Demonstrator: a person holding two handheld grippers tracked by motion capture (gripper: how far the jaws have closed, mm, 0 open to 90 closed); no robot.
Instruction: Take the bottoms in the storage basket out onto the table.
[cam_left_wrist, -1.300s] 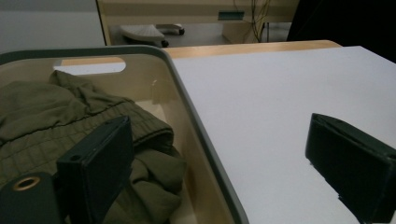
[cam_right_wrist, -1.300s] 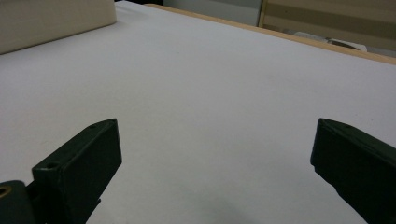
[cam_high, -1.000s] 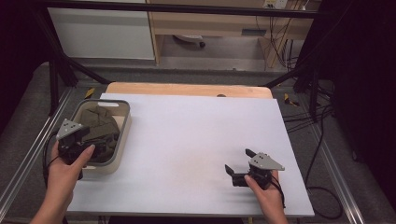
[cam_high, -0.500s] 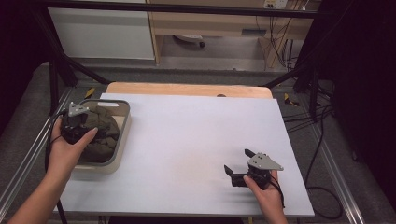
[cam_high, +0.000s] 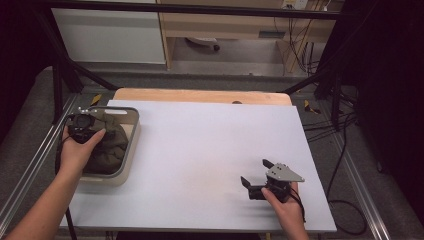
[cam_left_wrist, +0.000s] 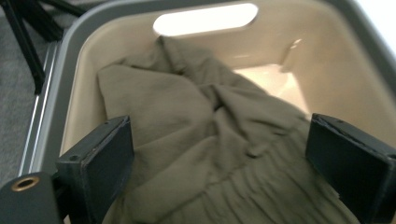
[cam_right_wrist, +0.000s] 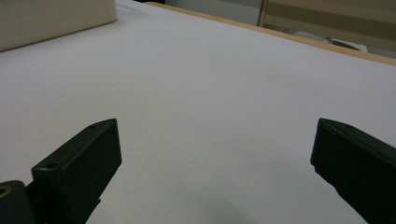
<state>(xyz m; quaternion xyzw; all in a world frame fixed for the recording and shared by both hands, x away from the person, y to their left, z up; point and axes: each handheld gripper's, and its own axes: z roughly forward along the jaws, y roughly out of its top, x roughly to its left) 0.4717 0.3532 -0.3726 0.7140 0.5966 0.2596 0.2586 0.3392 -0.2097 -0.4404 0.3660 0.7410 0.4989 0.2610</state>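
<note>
Lying crumpled in a tub (cam_high: 129, 150) at the left edge of the desk (cam_high: 200, 150), one olive-green cloth (cam_high: 111, 145) is the thing in hand. In the left gripper view the cloth (cam_left_wrist: 205, 140) shows soft folds and creases, bunched toward the middle, with finer gathered pleats lower down; it covers most of the tub's floor, and a pale patch of bare floor shows at the far corner. The tub (cam_left_wrist: 322, 60) is cream inside with a grey rim and an oval handle slot in its far wall.

The left tool (cam_high: 82, 122) hovers over the tub's far left corner, held in the person's left hand (cam_high: 80, 147). In its own view, the left tool (cam_left_wrist: 217, 154) has both jaws set wide apart, one on each side of the cloth, closed on nothing; whether they touch the fabric cannot be told.

Further right, the white desk top is bare across its middle. Near the front right, the right tool (cam_high: 257, 177) rests low over the desk in the right hand (cam_high: 282, 200), its jaws also spread wide with nothing between them, pointing toward the tub.

Counted: one tub, one cloth, two tools, two hands.
</note>
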